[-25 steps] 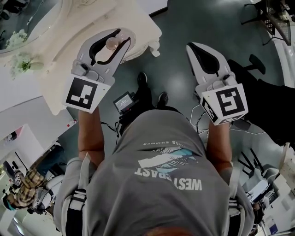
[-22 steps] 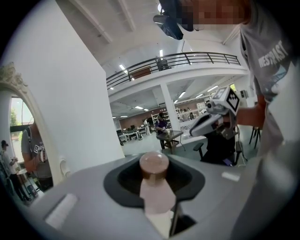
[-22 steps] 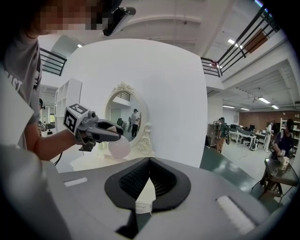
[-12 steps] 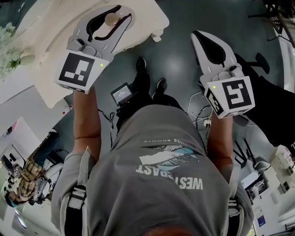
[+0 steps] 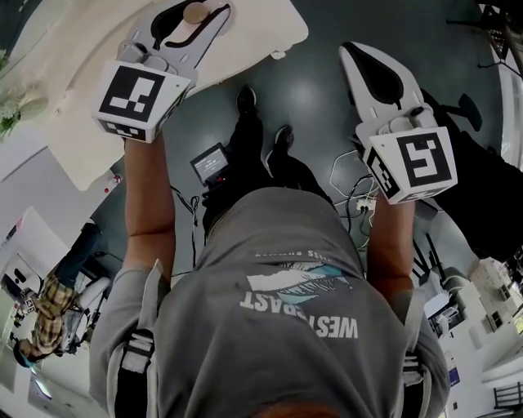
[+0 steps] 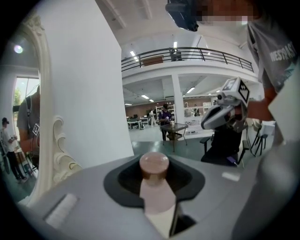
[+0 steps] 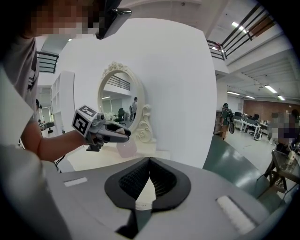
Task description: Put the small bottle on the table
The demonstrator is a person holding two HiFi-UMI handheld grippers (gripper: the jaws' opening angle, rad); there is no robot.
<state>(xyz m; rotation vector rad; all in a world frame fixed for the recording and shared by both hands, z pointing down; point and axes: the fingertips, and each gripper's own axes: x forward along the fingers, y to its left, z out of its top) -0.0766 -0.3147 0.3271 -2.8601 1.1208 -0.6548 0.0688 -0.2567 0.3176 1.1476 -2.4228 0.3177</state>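
My left gripper point(image 5: 189, 18) is clamped on the small pale-pink round-capped bottle point(image 6: 154, 183) — it hangs over the cream-white table point(image 5: 261, 33), near the ornate mirror point(image 7: 119, 108). On my right gripper point(image 7: 149, 161) the fingers are together — holding nothing.

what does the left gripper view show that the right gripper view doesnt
Only the left gripper view: the right gripper and its marker cube. Only the right gripper view: the marker cube on the left gripper, and the white tabletop. Both: the small pale pink bottle that the left gripper holds, and the ornate white mirror frame.
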